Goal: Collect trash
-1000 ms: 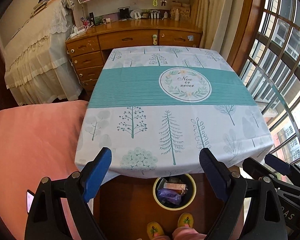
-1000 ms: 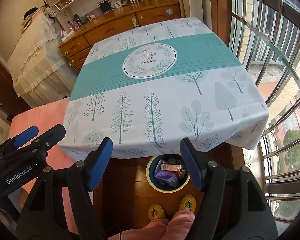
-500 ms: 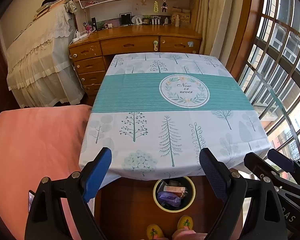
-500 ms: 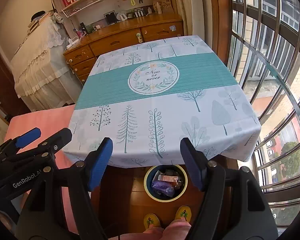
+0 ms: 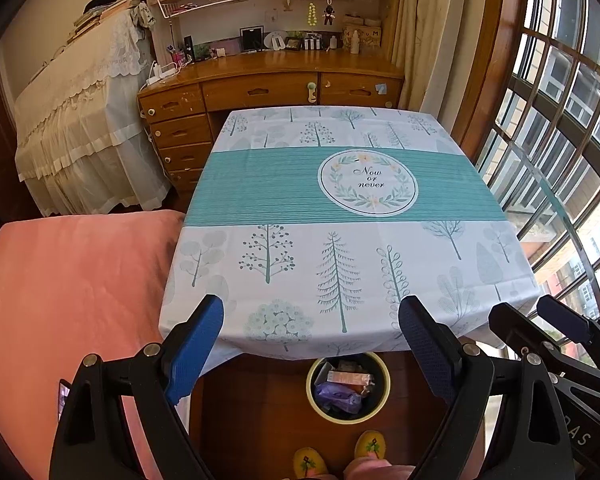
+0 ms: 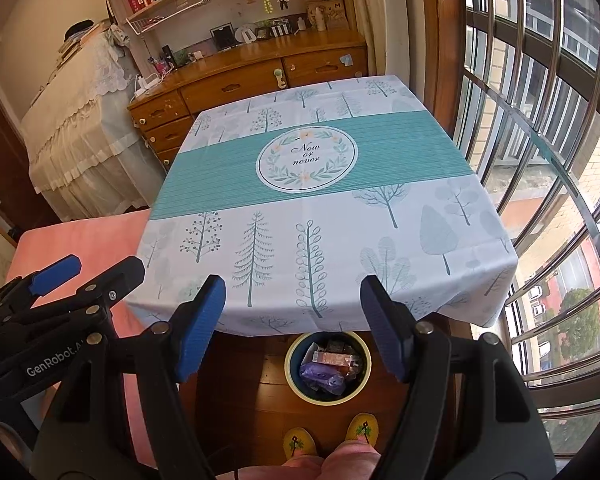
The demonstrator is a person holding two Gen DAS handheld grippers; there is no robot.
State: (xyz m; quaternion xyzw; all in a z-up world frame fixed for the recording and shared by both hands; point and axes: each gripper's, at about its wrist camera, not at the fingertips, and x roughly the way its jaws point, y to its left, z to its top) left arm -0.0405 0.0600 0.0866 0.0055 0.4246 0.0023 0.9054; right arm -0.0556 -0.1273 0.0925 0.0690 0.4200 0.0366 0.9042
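Observation:
A round bin (image 5: 348,414) (image 6: 327,395) with a pale yellow rim stands on the wood floor under the table's near edge. Inside lie a purple wrapper (image 5: 337,394) (image 6: 322,375) and a pinkish box (image 5: 349,378) (image 6: 336,358). My left gripper (image 5: 311,314) hangs open above the table's near edge, nothing between its blue pads. My right gripper (image 6: 293,292) is open too, held beside it and above the bin. The table (image 5: 340,240) (image 6: 320,216) wears a tree-print cloth with a teal band and shows no loose trash.
A pink-covered bed (image 5: 72,292) lies left of the table. A wooden desk (image 5: 268,88) with drawers stands behind it. Barred windows (image 6: 540,160) run along the right. The person's yellow slippers (image 6: 332,436) stand by the bin.
Both grippers rose a little and pulled back from the table early in the second, so more of the room shows. They have held still since. Jaws stay open.

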